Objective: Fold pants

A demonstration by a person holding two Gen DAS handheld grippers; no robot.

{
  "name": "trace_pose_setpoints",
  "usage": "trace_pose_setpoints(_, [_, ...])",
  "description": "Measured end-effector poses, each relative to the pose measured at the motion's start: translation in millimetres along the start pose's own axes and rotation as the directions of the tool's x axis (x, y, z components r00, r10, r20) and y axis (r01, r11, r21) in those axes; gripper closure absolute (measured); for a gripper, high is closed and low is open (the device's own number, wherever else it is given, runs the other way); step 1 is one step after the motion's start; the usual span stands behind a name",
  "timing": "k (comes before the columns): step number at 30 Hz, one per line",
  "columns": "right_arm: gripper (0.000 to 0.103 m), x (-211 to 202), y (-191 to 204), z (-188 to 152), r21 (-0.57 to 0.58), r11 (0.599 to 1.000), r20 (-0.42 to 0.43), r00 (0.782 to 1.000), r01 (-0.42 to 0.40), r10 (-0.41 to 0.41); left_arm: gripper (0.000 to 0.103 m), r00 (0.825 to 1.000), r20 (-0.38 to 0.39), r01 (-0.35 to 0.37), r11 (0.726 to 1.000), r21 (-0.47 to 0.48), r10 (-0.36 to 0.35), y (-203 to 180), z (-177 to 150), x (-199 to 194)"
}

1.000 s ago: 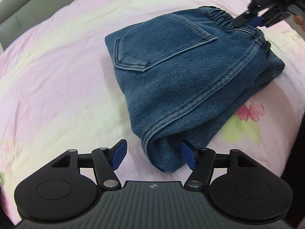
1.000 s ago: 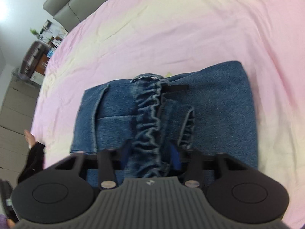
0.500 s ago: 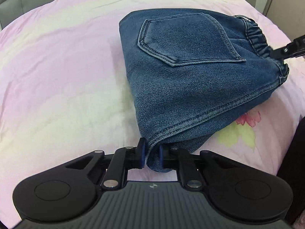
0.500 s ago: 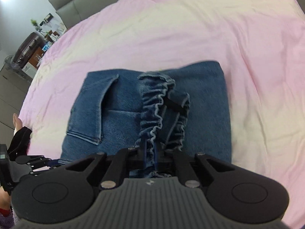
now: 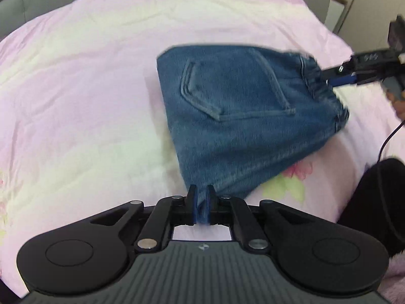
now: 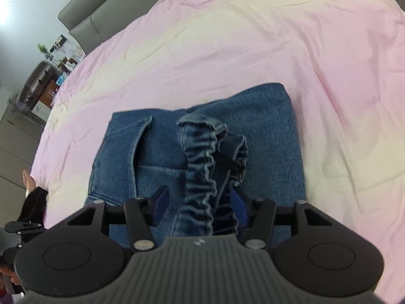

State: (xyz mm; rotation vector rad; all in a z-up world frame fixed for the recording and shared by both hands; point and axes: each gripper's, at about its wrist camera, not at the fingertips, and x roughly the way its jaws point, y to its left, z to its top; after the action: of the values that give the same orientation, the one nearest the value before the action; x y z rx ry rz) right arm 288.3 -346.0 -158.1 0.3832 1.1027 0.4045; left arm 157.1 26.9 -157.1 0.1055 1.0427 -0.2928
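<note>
Folded blue denim pants (image 5: pixel 243 116) lie on the pink bedsheet (image 5: pixel 76 88), back pocket up. My left gripper (image 5: pixel 201 200) is shut on the near folded corner of the pants. My right gripper (image 6: pixel 200 202) is open, its blue pads either side of the gathered elastic waistband (image 6: pixel 202 167). It also shows in the left wrist view (image 5: pixel 339 78) at the waistband end, far right. The pants also show in the right wrist view (image 6: pixel 265 131), with a dark loop across the waistband.
A grey headboard (image 6: pixel 101 12) runs along the far edge of the bed. A suitcase and cluttered shelves (image 6: pixel 43 81) stand beside the bed. A flower print (image 5: pixel 298 172) marks the sheet by the pants. A dark-clad leg (image 5: pixel 374 202) is at right.
My left gripper closed on the pants' corner. My right gripper closed on the waistband, then opened again. The pants have shifted on the sheet.
</note>
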Motion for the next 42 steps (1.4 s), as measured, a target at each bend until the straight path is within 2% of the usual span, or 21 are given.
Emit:
trace_pose_setpoints(3, [0.048, 20.4, -7.4, 13.6, 0.072, 0.997, -0.012, 1.000, -0.003, 0.004, 0.093, 0.999, 0.039, -0.030, 0.998, -0.048, 0.032, 1.5, 14.1, 3.8])
trace_pose_setpoints(5, [0.048, 32.4, -15.7, 20.1, 0.127, 0.992, -0.020, 1.000, 0.003, 0.000, 0.093, 0.999, 0.038, -0.030, 0.995, -0.093, 0.034, 6.9, 20.2, 11.4])
trace_pose_setpoints(9, [0.046, 55.0, -35.8, 22.8, 0.255, 0.963, -0.031, 0.995, -0.084, 0.095, 0.092, 0.999, 0.025, -0.016, 0.987, -0.160, 0.020, 18.6, 23.5, 28.1])
trace_pose_setpoints(11, [0.049, 59.2, -36.5, 22.8, 0.250, 0.964, -0.015, 0.995, -0.090, 0.097, 0.091, 0.999, 0.022, -0.019, 0.982, -0.186, 0.023, 23.1, 23.2, 33.5])
trace_pose_setpoints(12, [0.066, 59.8, -35.6, 23.1, 0.243, 0.965, -0.008, 0.994, -0.100, 0.105, 0.091, 1.000, 0.023, -0.016, 0.979, -0.202, 0.021, 26.2, 23.1, 35.0])
trace_pose_setpoints(13, [0.072, 58.4, -32.2, 23.6, 0.232, 0.967, -0.007, 0.994, -0.106, 0.111, 0.091, 1.000, 0.026, -0.012, 0.976, -0.217, 0.018, 28.6, 23.5, 36.4])
trace_pose_setpoints(15, [0.077, 50.6, -12.9, 28.0, 0.130, 0.990, -0.008, 0.998, -0.063, 0.064, 0.090, 0.999, 0.039, -0.005, 0.971, -0.240, 0.015, 32.5, 24.5, 37.3])
trace_pose_setpoints(17, [0.080, 35.3, 9.5, 35.4, 0.030, 0.998, 0.018, 0.999, -0.049, 0.048, 0.090, 0.999, 0.050, -0.005, 0.964, -0.266, 0.019, 35.5, 27.1, 39.2])
trace_pose_setpoints(22, [0.082, -17.1, 68.6, 67.6, -0.111, 0.987, 0.130, 0.983, -0.114, 0.128, 0.090, 0.993, 0.110, 0.006, 0.944, -0.331, 0.032, 34.8, 39.3, 43.6])
trace_pose_setpoints(25, [0.083, -42.8, 80.9, 82.6, -0.181, 0.979, 0.181, 0.976, -0.091, 0.124, 0.090, 0.985, 0.170, 0.035, 0.935, -0.353, 0.027, 30.3, 49.8, 41.7])
trace_pose_setpoints(29, [0.083, -37.0, 39.0, 88.5, -0.071, 0.997, 0.161, 0.987, -0.014, 0.026, 0.090, 0.980, 0.196, 0.057, 0.940, -0.338, 0.011, 21.4, 65.0, 52.7])
trace_pose_setpoints(31, [0.083, -24.7, 7.9, 81.7, -0.014, 0.999, 0.137, 0.990, 0.035, -0.033, 0.090, 0.981, 0.195, 0.061, 0.944, -0.325, 0.004, 17.4, 70.3, 59.0])
trace_pose_setpoints(35, [0.083, 8.7, -52.5, 64.1, 0.111, 0.991, 0.087, 0.992, 0.077, -0.087, 0.090, 0.981, 0.193, 0.056, 0.956, -0.286, 0.000, 13.3, 77.6, 72.9])
trace_pose_setpoints(39, [0.080, 35.7, -66.3, 64.1, 0.140, 0.986, 0.050, 0.993, 0.095, -0.103, 0.090, 0.985, 0.173, 0.030, 0.964, -0.263, 0.016, 13.3, 83.4, 81.1])
trace_pose_setpoints(42, [0.069, 34.8, -49.8, 74.9, 0.068, 0.988, 0.030, 0.990, 0.137, -0.140, 0.090, 0.983, 0.181, 0.031, 0.963, -0.267, 0.019, 13.3, 93.1, 82.2])
